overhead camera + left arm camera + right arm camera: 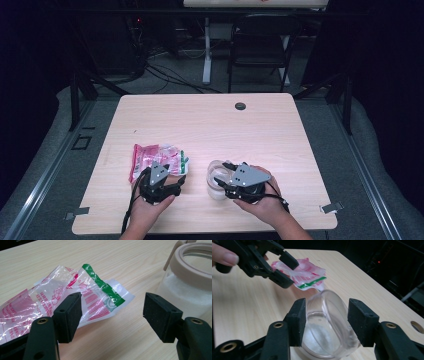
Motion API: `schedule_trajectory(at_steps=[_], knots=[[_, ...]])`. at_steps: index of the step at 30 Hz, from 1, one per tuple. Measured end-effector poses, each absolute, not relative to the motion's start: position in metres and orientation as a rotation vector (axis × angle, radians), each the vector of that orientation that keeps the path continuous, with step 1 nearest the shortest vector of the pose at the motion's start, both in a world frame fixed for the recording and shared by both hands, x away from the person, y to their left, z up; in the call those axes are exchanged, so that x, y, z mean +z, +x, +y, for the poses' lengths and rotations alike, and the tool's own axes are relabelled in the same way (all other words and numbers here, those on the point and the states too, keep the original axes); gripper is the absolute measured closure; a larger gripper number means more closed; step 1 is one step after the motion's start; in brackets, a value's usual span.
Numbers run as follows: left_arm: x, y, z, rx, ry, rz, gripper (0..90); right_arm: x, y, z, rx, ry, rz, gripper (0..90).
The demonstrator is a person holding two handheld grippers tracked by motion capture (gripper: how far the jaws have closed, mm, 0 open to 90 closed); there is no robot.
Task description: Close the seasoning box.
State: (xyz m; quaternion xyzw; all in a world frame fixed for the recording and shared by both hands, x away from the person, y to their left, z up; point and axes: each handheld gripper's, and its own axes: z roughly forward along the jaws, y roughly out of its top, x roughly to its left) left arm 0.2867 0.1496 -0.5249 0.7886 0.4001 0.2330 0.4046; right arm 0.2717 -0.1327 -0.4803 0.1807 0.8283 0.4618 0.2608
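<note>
Steadying clear jar [329, 325] with right gripper [325, 317] pinching lid so it won't slide, left gripper [112, 312] spread wide, nosing at empty plastic packet [62, 295] just left

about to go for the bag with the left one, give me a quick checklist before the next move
1. Left gripper open wide: ok.
2. Plastic bag lying flat on the table, ahead of the jaws: ok.
3. Bag between the jaws: not ok, it lies by one jaw, not centred.
4. Right gripper steadying the clear jar: ok, a jaw on each side; firm contact cannot tell.
5. Jar opening uncovered: ok.
6. Bag sealed or torn: cannot tell.
</note>
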Motion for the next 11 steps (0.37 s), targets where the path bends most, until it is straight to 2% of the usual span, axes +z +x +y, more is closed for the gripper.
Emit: schedule_trajectory(at_steps=[11], knots=[[-0.5152, 0.2794, 0.1506, 0.572, 1.968, 1.012, 32.1, -0.4701, 0.2682, -0.1364, 1.314, 0.515, 2.213, 47.8]])
